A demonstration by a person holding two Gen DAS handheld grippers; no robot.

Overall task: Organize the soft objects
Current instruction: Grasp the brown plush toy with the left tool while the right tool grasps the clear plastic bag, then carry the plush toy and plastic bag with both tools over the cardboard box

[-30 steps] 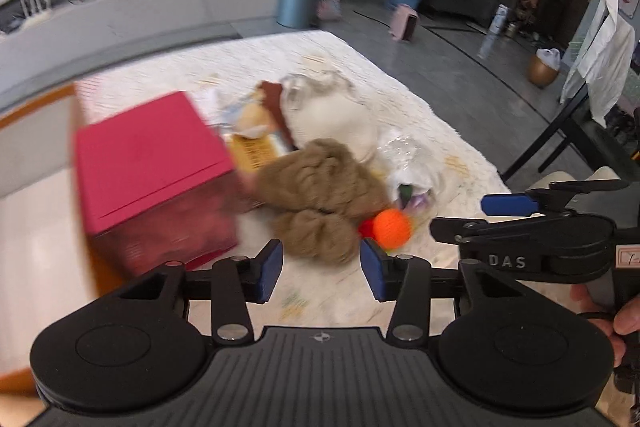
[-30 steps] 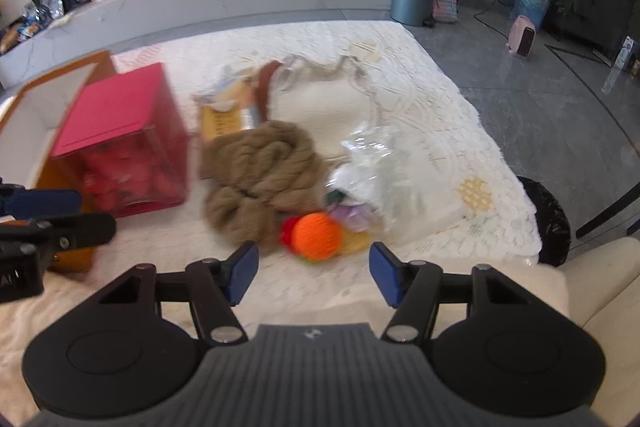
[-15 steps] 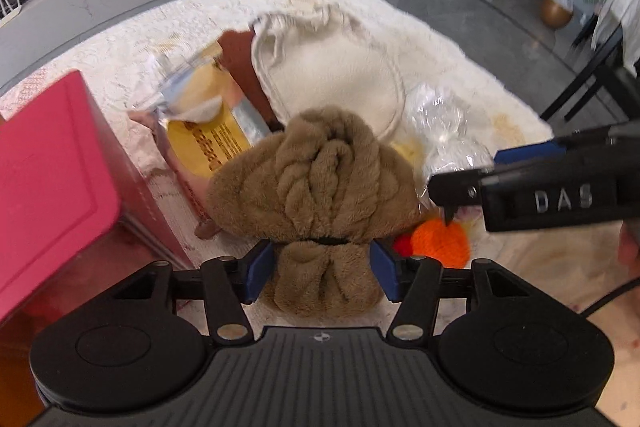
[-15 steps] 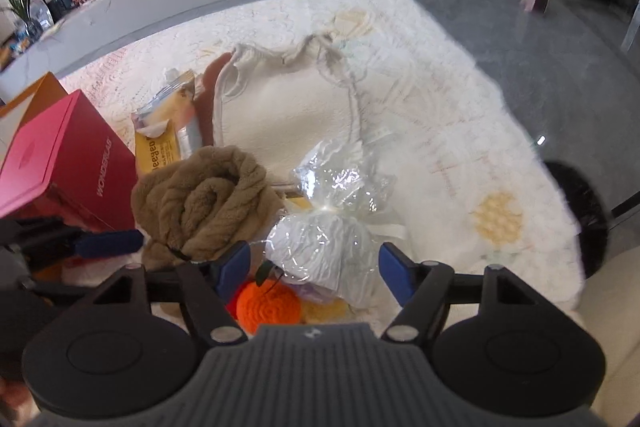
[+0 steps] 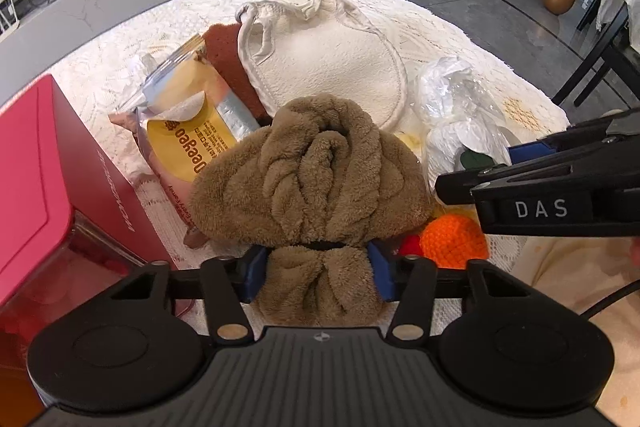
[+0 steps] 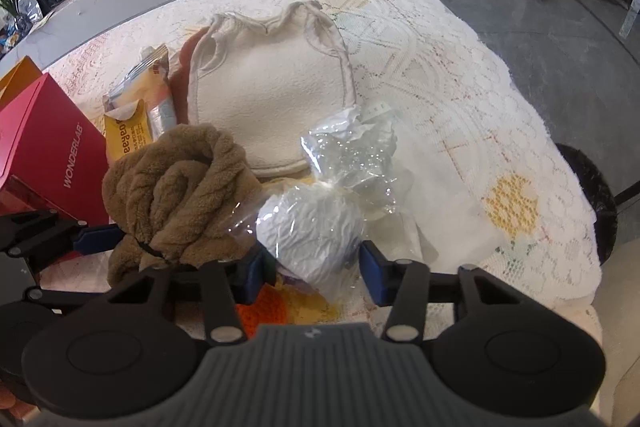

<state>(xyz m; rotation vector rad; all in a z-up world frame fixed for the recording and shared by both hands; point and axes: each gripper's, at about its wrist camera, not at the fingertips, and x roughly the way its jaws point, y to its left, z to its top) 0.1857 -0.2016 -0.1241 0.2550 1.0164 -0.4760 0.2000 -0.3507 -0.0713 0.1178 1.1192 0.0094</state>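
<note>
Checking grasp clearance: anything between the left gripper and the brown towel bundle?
Nothing visible. The left gripper already has its blue pads on either side of the brown towel bundle, below its black tie; whether they press the fabric is unclear.

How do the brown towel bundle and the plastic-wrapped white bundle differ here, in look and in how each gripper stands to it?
The brown towel bundle is bare, plush and twisted, cinched by a dark band; the plastic-wrapped white bundle is smooth, rounded and sealed in crinkled clear film. The towel is the bulkier. The left gripper brackets the towel's lower tail; the right gripper brackets the white bundle's base. Whether either grips cannot be told. Both lie side by side on the lace cloth.
</note>
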